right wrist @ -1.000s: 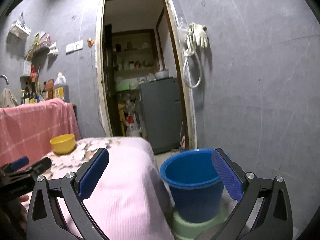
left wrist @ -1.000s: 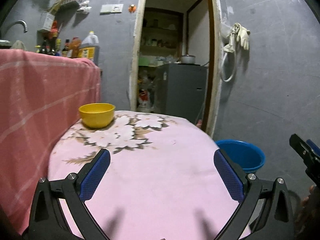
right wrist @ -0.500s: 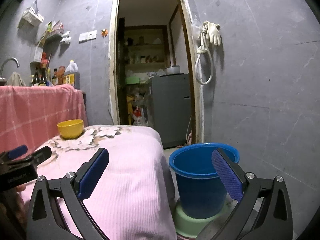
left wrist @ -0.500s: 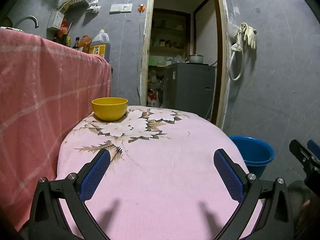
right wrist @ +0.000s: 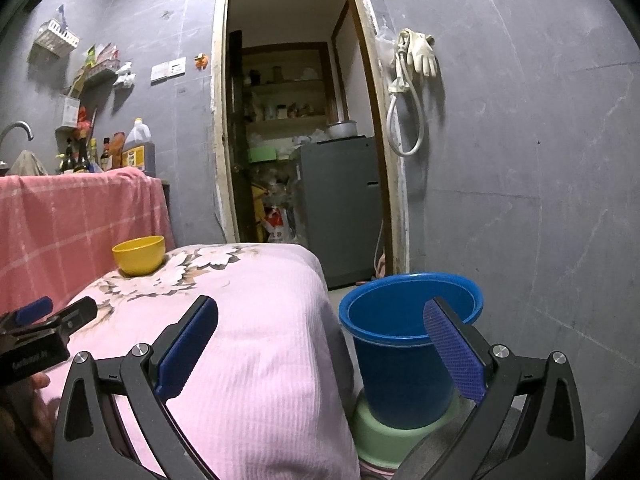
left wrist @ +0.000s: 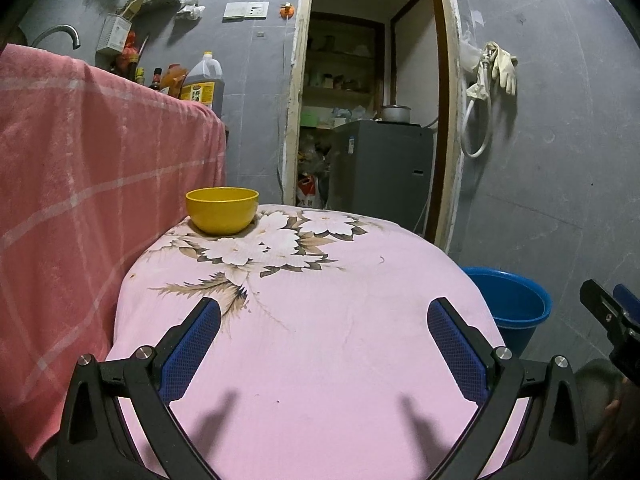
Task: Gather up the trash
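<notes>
At the far left we see a pink checked cloth [left wrist: 80, 168] draped over a counter, with a tap [left wrist: 60, 34] and bottles [left wrist: 202, 80] behind it. Next to it stands a table under a pink flowered cover [left wrist: 312, 340], and a yellow bowl [left wrist: 222, 210] sits at its far left corner, on the flower print. We cannot see into the bowl.

Our left gripper [left wrist: 324, 332] hovers over the near part of the cover, jaws wide apart with nothing between them; its fingers [left wrist: 192, 344] throw two shadows on the cloth. We see no loose trash on the table in either view.

Beyond the table an open doorway shows a grey fridge [left wrist: 380, 168] with a pot [left wrist: 395, 113] on top and cluttered shelves.

Further right, our right gripper [right wrist: 320, 344] is also spread open and empty, held just off the table's right edge. Between its fingers and past them stands the blue bucket [right wrist: 400, 360] on the floor, set on a green base [right wrist: 380, 436], just beside the table. We cannot make out anything inside it.

On the wall at right hang rubber gloves [right wrist: 420, 52] and a looped hose [right wrist: 404, 120].
</notes>
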Action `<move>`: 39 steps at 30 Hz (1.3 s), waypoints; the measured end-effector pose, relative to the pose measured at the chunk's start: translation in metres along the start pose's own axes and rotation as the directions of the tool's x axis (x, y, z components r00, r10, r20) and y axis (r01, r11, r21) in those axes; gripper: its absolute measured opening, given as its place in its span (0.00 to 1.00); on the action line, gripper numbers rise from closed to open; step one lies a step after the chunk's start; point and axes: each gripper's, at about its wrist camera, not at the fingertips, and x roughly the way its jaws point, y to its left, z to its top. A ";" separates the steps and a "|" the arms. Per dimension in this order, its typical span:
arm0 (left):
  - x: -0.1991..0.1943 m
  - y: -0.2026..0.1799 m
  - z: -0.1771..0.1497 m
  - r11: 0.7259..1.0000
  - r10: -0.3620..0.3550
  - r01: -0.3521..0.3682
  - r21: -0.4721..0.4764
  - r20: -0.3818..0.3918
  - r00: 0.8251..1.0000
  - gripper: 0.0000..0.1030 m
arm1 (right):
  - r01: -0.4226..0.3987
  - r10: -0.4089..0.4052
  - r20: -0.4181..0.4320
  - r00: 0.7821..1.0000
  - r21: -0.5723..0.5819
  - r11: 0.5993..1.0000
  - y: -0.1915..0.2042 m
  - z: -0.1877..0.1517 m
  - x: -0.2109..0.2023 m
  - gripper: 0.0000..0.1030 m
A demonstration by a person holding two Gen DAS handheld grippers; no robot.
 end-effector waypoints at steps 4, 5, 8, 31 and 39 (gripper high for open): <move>-0.001 0.001 -0.001 1.000 0.001 -0.001 -0.003 0.002 1.000 0.98 | 0.001 -0.001 0.000 1.000 -0.002 1.000 0.001 0.000 -0.001 1.00; -0.001 0.001 0.000 1.000 0.000 0.000 -0.003 0.002 1.000 0.98 | 0.001 -0.001 0.000 1.000 -0.002 1.000 0.001 0.000 -0.001 1.00; -0.001 0.001 -0.001 1.000 0.000 0.000 -0.006 0.005 1.000 0.98 | 0.002 -0.002 0.001 1.000 0.004 1.000 0.001 0.000 0.000 1.00; -0.002 0.000 -0.002 1.000 -0.002 0.003 -0.014 0.007 1.000 0.98 | 0.004 -0.004 0.007 1.000 0.004 1.000 0.001 0.001 -0.001 1.00; -0.002 0.000 -0.002 1.000 -0.001 0.002 -0.013 0.007 1.000 0.98 | 0.004 -0.004 0.007 1.000 0.004 1.000 0.001 0.001 -0.001 1.00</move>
